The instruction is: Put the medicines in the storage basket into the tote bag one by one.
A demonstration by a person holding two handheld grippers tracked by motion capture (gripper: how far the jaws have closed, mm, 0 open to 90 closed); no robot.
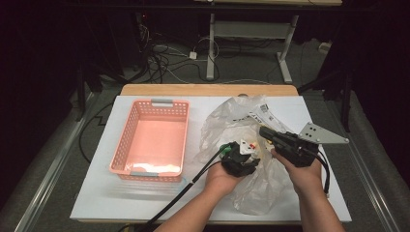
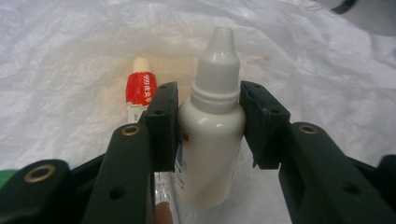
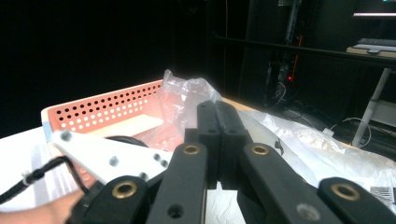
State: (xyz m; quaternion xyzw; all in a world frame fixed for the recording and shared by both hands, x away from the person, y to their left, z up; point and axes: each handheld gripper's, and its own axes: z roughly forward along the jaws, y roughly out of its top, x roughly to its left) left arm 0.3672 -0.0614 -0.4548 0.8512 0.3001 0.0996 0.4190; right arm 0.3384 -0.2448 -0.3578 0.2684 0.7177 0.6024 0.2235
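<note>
A white dropper bottle [image 2: 210, 135] with a ribbed cap stands upright between the jaws of my left gripper [image 2: 208, 121], which is shut on its shoulder. It is inside a clear plastic bag [image 1: 232, 116], whose film [image 2: 70, 70] lies crumpled behind it. A red-and-white tube [image 2: 141, 88] lies on the film just beyond the left jaw. In the high view the left gripper [image 1: 240, 155] sits at the bag's middle. My right gripper [image 1: 263, 130] is just to its right with its jaws pressed together on the bag's film [image 3: 182, 95]. In its own view the right gripper [image 3: 218, 109] has the bag bunched up past its tips.
A pink perforated basket [image 1: 123, 145] stands on the left half of the white table [image 1: 145, 203], and its rim [image 3: 93, 109] shows beyond the left gripper's pale plate [image 3: 102, 156]. A black cable [image 1: 193, 181] trails toward the table's front edge. Desk legs and floor cables lie past the far edge.
</note>
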